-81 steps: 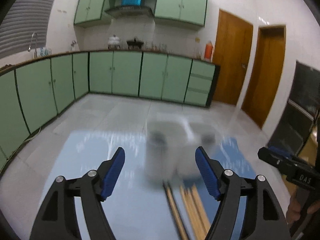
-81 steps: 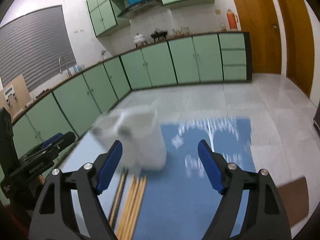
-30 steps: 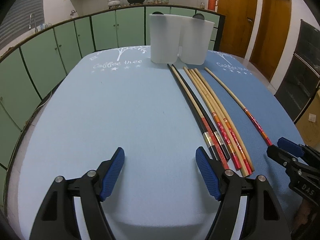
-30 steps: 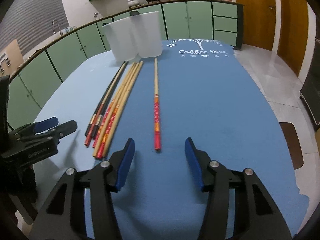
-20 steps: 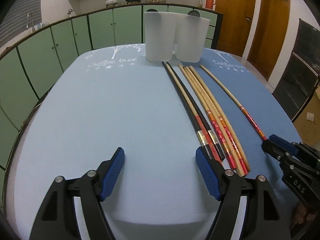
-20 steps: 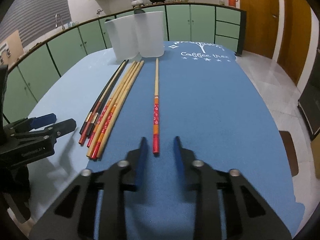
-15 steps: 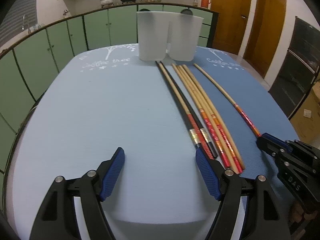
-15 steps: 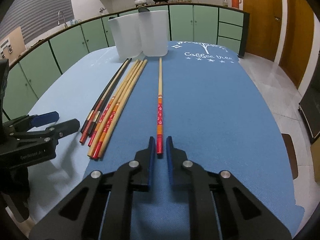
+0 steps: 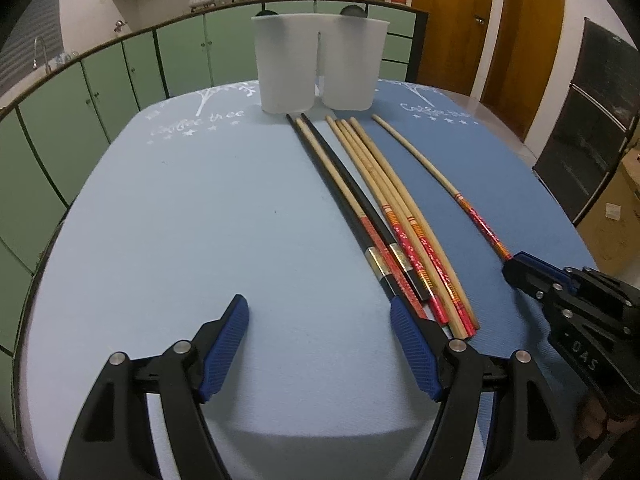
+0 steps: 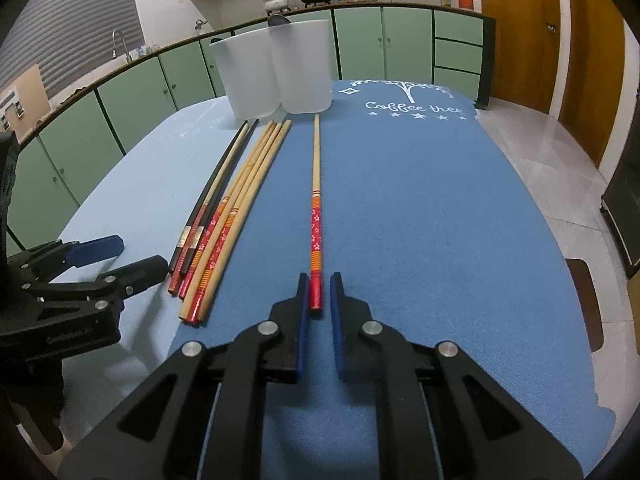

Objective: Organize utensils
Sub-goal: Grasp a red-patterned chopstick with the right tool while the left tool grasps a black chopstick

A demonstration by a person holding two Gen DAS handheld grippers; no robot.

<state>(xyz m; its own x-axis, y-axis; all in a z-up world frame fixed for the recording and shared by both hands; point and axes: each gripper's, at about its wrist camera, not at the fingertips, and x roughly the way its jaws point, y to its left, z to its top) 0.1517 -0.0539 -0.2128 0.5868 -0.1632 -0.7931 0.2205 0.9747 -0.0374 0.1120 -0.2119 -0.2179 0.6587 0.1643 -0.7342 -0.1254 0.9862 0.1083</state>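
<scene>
A lone chopstick with a red patterned end lies on the dark blue mat, pointing at two white cups. My right gripper is shut on its red near end, which still rests on the mat. Left of it lies a row of several chopsticks, some black and some bamboo. In the left wrist view, my left gripper hovers open over the light blue mat, nothing between its fingers. Its right finger is just short of the row of chopsticks. The right gripper shows at the right.
The cups stand side by side at the table's far end, and dark utensil tips show above their rims. The table edge curves close on the left and right. Green cabinets and wooden doors lie beyond.
The right gripper's jaws have closed from wide apart onto the red end of the lone chopstick. The left gripper stays open and has barely shifted.
</scene>
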